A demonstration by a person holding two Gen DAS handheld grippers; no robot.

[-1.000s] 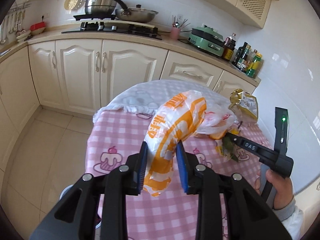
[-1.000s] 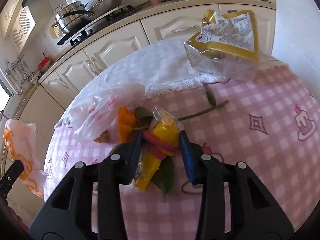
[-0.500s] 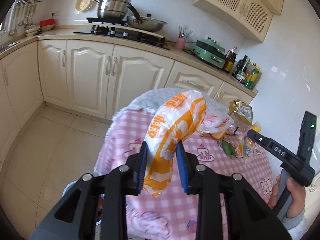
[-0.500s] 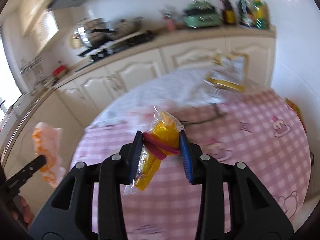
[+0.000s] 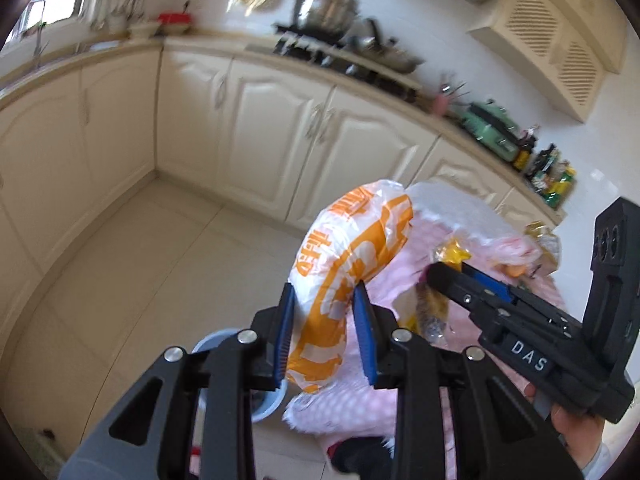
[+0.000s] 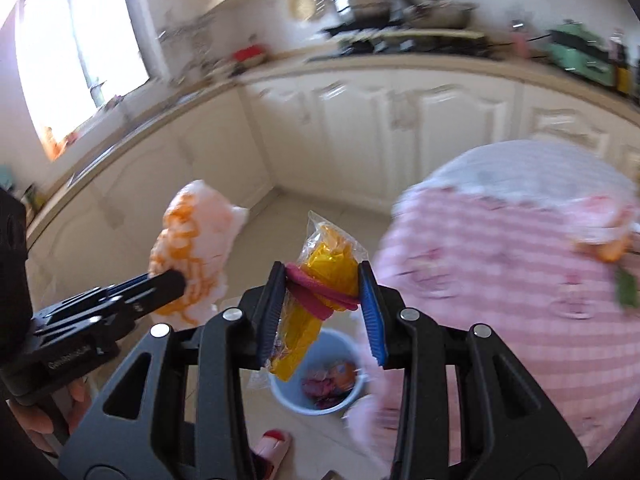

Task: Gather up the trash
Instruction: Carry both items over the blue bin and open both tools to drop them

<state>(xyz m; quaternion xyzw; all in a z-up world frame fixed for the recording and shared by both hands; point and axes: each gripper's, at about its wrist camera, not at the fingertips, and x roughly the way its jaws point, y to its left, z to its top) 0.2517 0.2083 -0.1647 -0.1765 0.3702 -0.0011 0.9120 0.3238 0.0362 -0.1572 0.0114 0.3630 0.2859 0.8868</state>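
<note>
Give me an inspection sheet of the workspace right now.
Surface: round table, pink checked cloth.
Job's things: orange-and-white bag; yellow wrapper; blue bin on the floor, trash inside.
Clutter: more wrappers on the table's far edge.
Grippers: left hand-held gripper clamps the bag; right hand-held gripper clamps the wrapper above the bin.
Cables: nothing seen.
Surroundings: cream cabinets, stove with pots, blurred.

Two close wrist cams, angled down; shared: blue bin (image 6: pixel 316 380), pink table (image 6: pixel 500 264), counter.
</note>
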